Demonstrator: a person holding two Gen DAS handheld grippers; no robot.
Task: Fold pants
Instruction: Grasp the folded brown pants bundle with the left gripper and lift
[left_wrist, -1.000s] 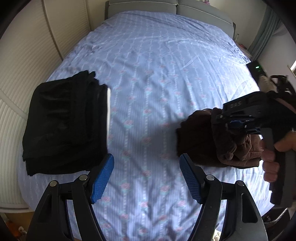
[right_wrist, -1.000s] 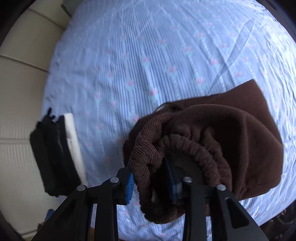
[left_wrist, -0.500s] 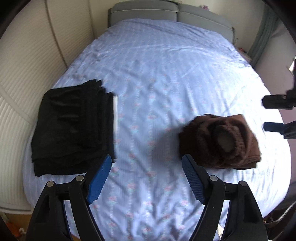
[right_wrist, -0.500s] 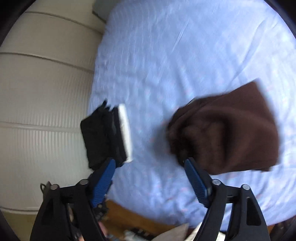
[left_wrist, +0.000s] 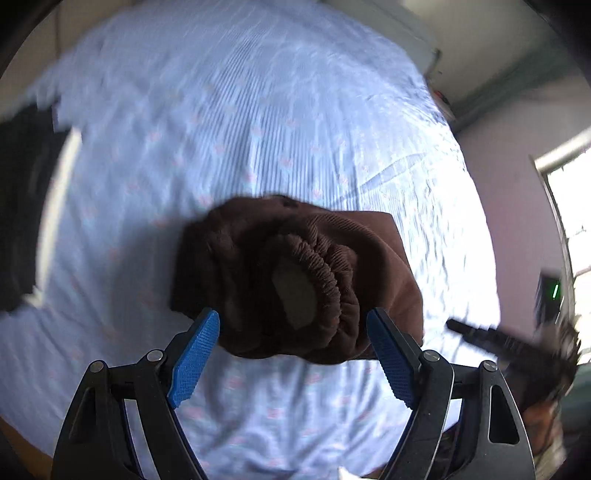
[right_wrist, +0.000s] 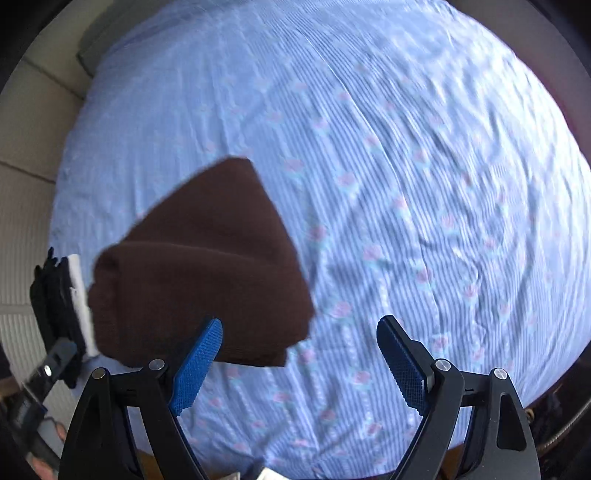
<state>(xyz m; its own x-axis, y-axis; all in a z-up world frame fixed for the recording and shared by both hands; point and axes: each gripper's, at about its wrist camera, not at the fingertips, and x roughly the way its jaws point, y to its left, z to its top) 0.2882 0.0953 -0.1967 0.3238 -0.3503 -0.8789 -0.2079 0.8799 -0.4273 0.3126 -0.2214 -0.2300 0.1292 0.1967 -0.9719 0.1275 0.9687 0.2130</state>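
Here, in the left wrist view, the left gripper (left_wrist: 293, 354) was spread wide, its blue pads (left_wrist: 194, 360) apart and holding nothing. The brown pants (left_wrist: 295, 275), folded into a thick bundle, lay on the blue striped bedsheet (left_wrist: 258, 110) directly ahead, filling the gap between the two fingers; whether the pads touched the cloth could not be told. The gathered elastic waistband (left_wrist: 328, 269) faced the camera, curling around a pale inner patch. At the far left edge sat a stack of dark folded clothes (left_wrist: 22, 206), blurred, with a white strip along its near side. At the lower right a dark tool part (left_wrist: 491, 338) jutted in, too blurred to identify. A bright window (left_wrist: 570, 206) stood at the right edge, and a small green light (left_wrist: 555, 290) glowed beneath it.

In the right wrist view, the right gripper (right_wrist: 299, 360) was likewise spread open and empty. The brown pants (right_wrist: 199, 266) lay to the left of centre on the bedsheet (right_wrist: 406, 166), their near edge partly hidden behind the left blue pad (right_wrist: 197, 365); the right pad stood over bare sheet. Beyond the pants, at the left edge, the dark stack (right_wrist: 51, 302) with its white strip lay near the side of the bed. A black piece of the other tool (right_wrist: 48, 369) crossed in front of that stack. A pale panelled wall (right_wrist: 26, 155) ran behind the bed.
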